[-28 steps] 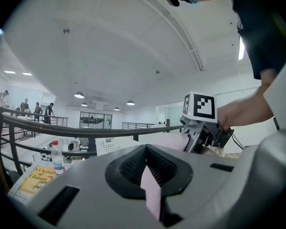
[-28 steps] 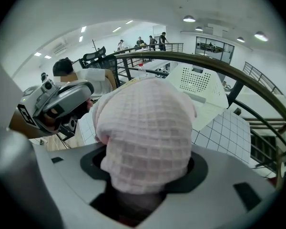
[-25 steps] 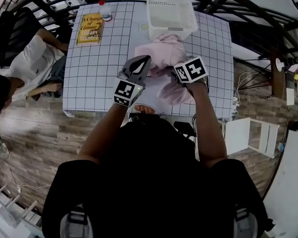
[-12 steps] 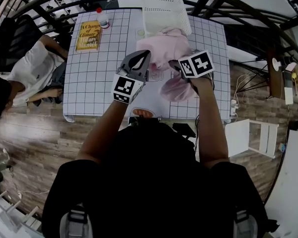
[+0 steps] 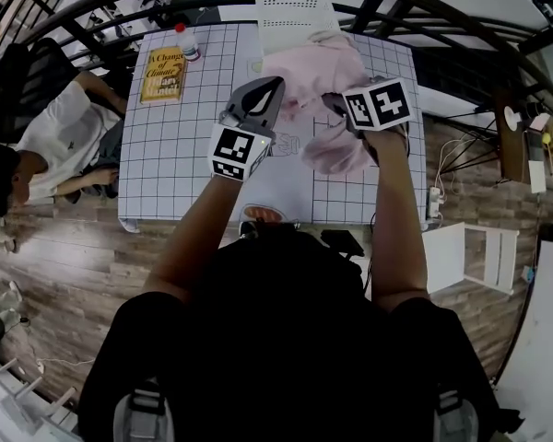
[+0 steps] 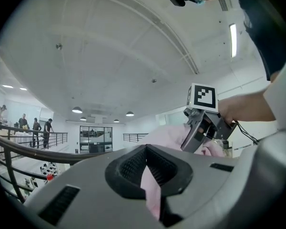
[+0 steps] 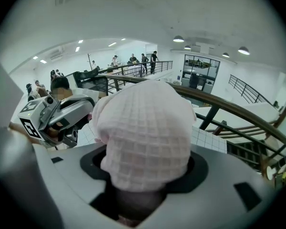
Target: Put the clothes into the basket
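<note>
**Carry the garment clear over the basket's near rim before letting go**

The pink waffle-knit garment (image 5: 306, 74) hangs in the air between the two tools, above the far half of the white grid-checked table (image 5: 170, 150). The left gripper (image 5: 271, 87) is pressed together on a thin fold of it. The right gripper (image 5: 338, 109) pinches a thick bunch of the same cloth, and a loose lobe hangs below it. From the head view the cloth's top overlaps the near rim of the white perforated plastic basket (image 5: 293, 15), which stands at the table's far edge; I cannot tell whether cloth and rim touch.

The step in hand looks like the carry to the basket. To do it well:

- Hold both pinches firm until most of the cloth is over the opening.
- Lift high enough for the hanging lobe to pass the near rim, since a snag could push the light basket towards the far edge.
- Bring the two tools closer together so the cloth bunches and drops inside instead of draping over the wall.
- Release only once it is inside the rim.

The yellow paperback book (image 5: 164, 63) and the red-capped bottle (image 5: 185, 41) sit at the far left corner, well off the path.
</note>
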